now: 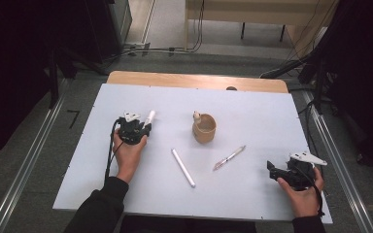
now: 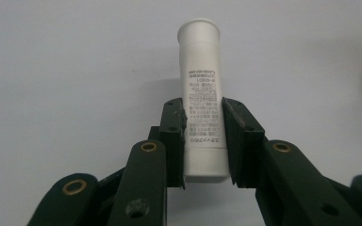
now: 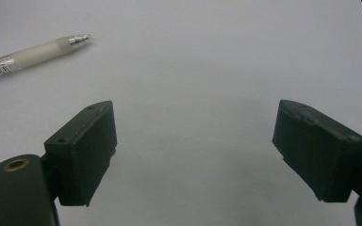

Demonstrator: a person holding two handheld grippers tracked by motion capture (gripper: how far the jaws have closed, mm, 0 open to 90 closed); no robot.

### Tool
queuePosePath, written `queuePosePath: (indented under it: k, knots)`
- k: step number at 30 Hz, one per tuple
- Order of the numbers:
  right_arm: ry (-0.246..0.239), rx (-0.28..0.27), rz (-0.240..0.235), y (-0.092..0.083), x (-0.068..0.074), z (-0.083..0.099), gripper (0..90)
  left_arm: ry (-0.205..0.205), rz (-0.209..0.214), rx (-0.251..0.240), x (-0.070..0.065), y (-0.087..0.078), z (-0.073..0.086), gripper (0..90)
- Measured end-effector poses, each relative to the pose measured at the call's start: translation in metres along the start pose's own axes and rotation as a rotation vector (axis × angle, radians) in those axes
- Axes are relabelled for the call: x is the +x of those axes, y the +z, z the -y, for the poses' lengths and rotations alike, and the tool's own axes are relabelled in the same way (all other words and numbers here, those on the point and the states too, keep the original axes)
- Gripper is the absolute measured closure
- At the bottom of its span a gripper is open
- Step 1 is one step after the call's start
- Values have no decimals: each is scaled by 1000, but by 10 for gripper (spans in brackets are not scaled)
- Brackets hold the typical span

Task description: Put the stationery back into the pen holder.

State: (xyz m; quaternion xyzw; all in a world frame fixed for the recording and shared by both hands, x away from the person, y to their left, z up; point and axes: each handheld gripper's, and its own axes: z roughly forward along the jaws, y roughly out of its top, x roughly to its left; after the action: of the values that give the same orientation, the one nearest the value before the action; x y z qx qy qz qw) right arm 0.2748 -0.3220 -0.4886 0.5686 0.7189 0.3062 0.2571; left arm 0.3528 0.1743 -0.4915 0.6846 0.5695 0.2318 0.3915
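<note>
Left gripper (image 2: 202, 141): jaws clamped on a white printed tube (image 2: 201, 103), cap end projecting beyond them. Right gripper (image 3: 193, 150): jaws apart, nothing between. Wooden cup (image 1: 204, 128) on bench (image 1: 272, 111); contents indiscernible.

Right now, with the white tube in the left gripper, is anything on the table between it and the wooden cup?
Nothing visible. The white tube sits clamped in the left gripper, and bare table lies between it and the wooden cup.

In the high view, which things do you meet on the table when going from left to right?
Left gripper holding a white printed tube → long white stick → tan wooden cup → clear pen → right gripper.
</note>
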Motion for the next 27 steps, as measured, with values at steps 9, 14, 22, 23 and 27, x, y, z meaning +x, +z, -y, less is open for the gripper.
queuePosePath:
  k: [9,14,22,23,27]
  knots:
    - [-11,-19,-38,-3,2,-1,143,18,94,-27,-19,-23,5,723]
    - [-22,-37,-51,-7,5,-1,143,25,130,-30,-24,-34,10,723]
    - [-27,-61,-55,-8,10,-4,140,37,169,-40,-29,-51,18,723]
    - [-30,-63,-56,-8,11,-4,139,39,173,-40,-30,-52,19,723]
    - [-36,-75,-52,-9,15,-6,138,42,187,-43,-32,-56,21,723]
